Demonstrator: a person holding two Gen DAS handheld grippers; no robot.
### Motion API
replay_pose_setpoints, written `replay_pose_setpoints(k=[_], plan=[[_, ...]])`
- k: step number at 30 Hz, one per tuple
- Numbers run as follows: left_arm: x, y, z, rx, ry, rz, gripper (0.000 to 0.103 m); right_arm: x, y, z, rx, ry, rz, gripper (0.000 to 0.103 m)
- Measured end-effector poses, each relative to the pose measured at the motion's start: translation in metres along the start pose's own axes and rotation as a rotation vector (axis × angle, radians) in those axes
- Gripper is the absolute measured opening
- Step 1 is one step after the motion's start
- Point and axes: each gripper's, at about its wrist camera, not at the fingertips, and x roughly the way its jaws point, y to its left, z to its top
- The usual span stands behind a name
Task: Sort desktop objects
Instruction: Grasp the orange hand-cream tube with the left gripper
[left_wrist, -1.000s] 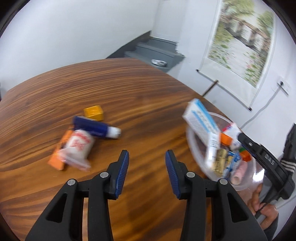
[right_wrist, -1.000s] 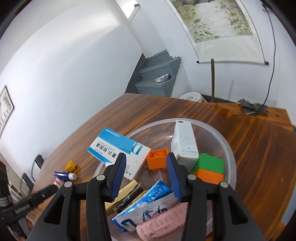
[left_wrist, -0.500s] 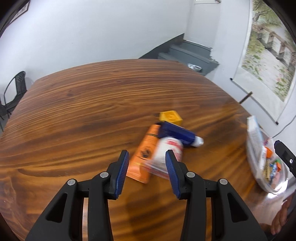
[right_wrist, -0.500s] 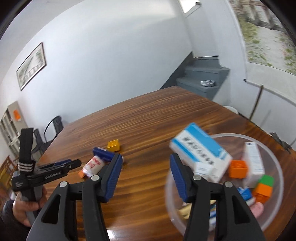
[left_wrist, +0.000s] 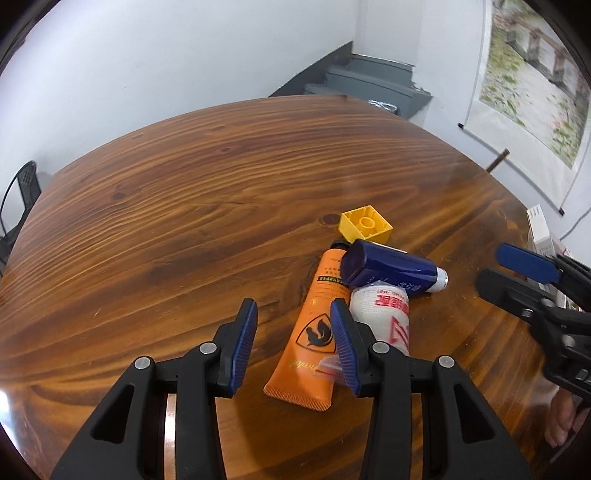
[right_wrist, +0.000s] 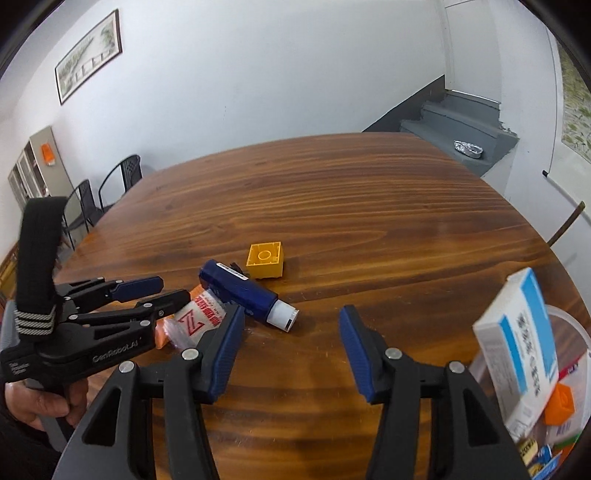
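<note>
- Wooden table (left_wrist: 184, 206) spreads under both my grippers.
- Clear bowl (right_wrist: 569, 321) sits right of my right gripper (right_wrist: 291, 339), jaws apart, empty.
- Orange tube (left_wrist: 317, 325) lies just ahead of my left gripper (left_wrist: 293, 343), jaws part-open, empty.
- Blue bottle (left_wrist: 388, 267) lies beyond, over the tube.
- Yellow block (left_wrist: 365, 225) lies farthest.

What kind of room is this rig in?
Likely an office or meeting room: a large wooden table, black chairs against the wall, a cabinet in the corner, framed picture hung above.

Orange tube (left_wrist: 314, 332), navy bottle (left_wrist: 388, 267), yellow block (left_wrist: 365, 225), striped brown wood table (left_wrist: 184, 206).
</note>
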Motion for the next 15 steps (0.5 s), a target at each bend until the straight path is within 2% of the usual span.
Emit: replay_pose_setpoints(k=[6, 9, 15], plan=[[0.009, -0.014, 0.004, 0.09, 0.022, -0.019, 0.045, 0.021, 0.005, 0.003, -0.034, 0.034, 0.003, 0.058], [0.019, -0.02, 0.001, 0.128, 0.06, -0.001, 0.045, 0.025, 0.006, 0.002, -0.044, 0.044, 0.004, 0.058], [0.021, -0.007, 0.001, 0.066, 0.058, -0.008, 0.049, 0.032, 0.011, 0.009, -0.053, 0.056, 0.02, 0.058]])
